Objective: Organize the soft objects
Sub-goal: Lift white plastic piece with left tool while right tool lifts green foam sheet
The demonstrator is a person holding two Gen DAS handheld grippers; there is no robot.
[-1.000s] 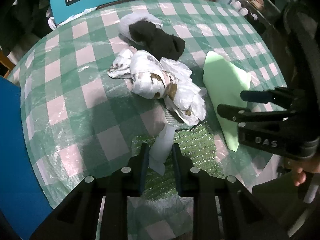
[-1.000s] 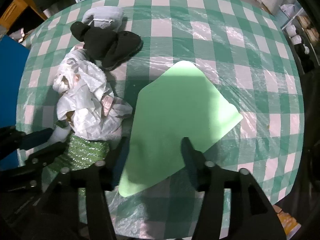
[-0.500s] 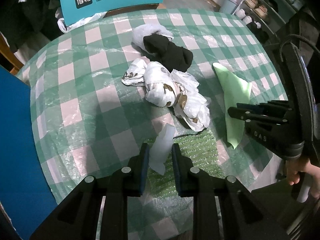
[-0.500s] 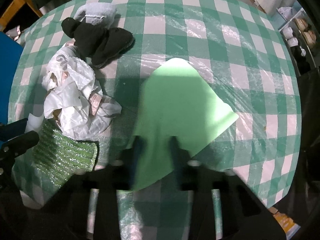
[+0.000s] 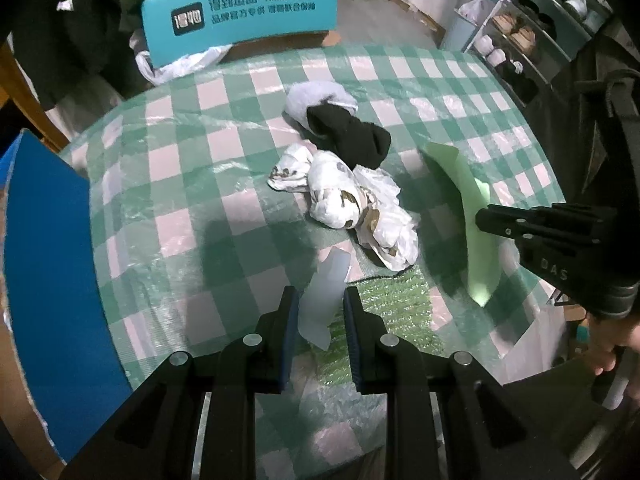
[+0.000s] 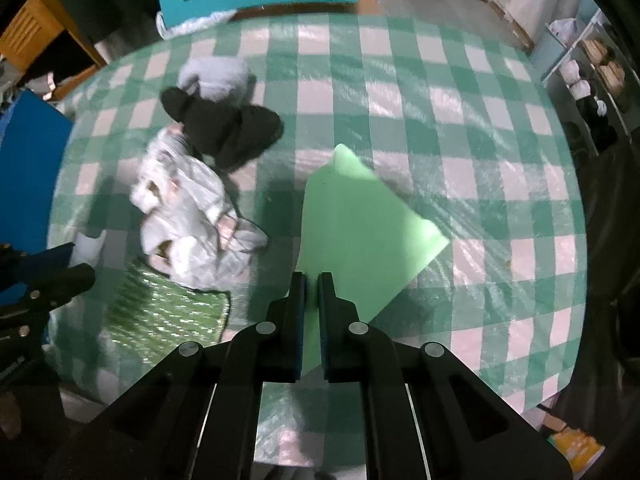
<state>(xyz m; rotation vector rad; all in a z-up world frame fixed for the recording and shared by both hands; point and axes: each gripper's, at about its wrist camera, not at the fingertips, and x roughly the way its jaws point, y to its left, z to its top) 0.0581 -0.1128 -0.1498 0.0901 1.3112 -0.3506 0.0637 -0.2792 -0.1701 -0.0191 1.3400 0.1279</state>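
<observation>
On the checked surface (image 5: pixel 192 184) lay one grey sock (image 5: pixel 316 98), one black sock (image 5: pixel 352 140), one crumpled white bag (image 5: pixel 352 208) and one glittery green cloth (image 5: pixel 392 296). The left tool (image 5: pixel 320 312) pinched one translucent sheet (image 5: pixel 324 296); the right tool (image 6: pixel 312 300), just closed, gripped one light-green sheet (image 6: pixel 356 232), its near edge raised.

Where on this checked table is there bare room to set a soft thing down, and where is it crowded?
Free: the tablecloth right of and beyond the green sheet, and the strip between the blue board and the white bag. Crowded: the middle, around the black sock.
</observation>
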